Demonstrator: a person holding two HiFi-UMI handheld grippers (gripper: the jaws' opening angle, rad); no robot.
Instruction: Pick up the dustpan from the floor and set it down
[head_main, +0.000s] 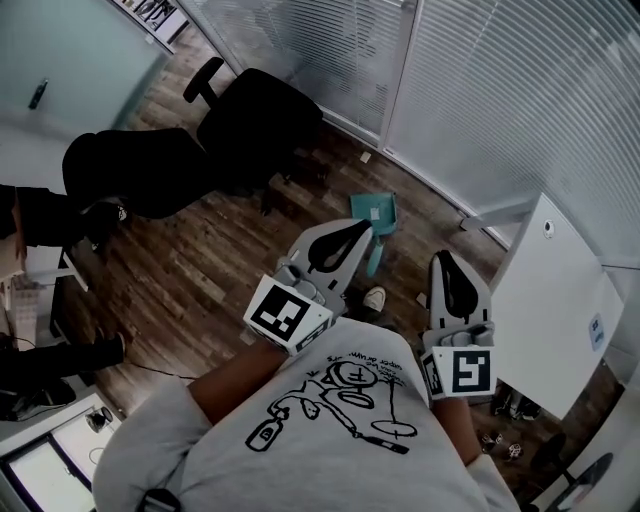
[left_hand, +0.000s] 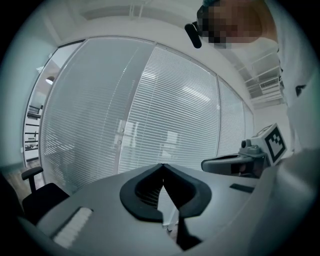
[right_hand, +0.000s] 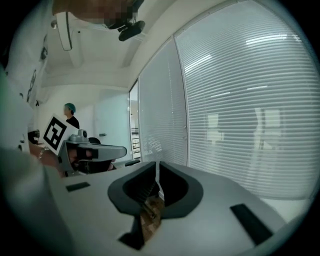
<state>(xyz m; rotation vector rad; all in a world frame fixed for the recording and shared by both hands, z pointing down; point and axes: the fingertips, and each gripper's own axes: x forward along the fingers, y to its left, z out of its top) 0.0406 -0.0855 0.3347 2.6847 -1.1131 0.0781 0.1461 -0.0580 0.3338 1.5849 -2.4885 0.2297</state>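
A teal dustpan (head_main: 376, 211) lies on the wooden floor near the blinds, its handle (head_main: 373, 258) pointing back toward me. My left gripper (head_main: 363, 227) is held above the floor just on my side of the pan, overlapping the handle in the head view; its jaws are shut with nothing between them. My right gripper (head_main: 440, 257) hangs to the right of the handle, also shut and holding nothing. In the left gripper view the tips (left_hand: 162, 165) meet in front of the blinds. In the right gripper view the right gripper (right_hand: 156, 164) is shut, with only floor showing below it.
A black office chair (head_main: 255, 118) stands to the left of the dustpan, and a second dark seat (head_main: 130, 172) is further left. A white cabinet (head_main: 552, 300) stands at the right. Glass walls with blinds (head_main: 480, 90) run behind. My shoe (head_main: 375, 298) is beside the handle.
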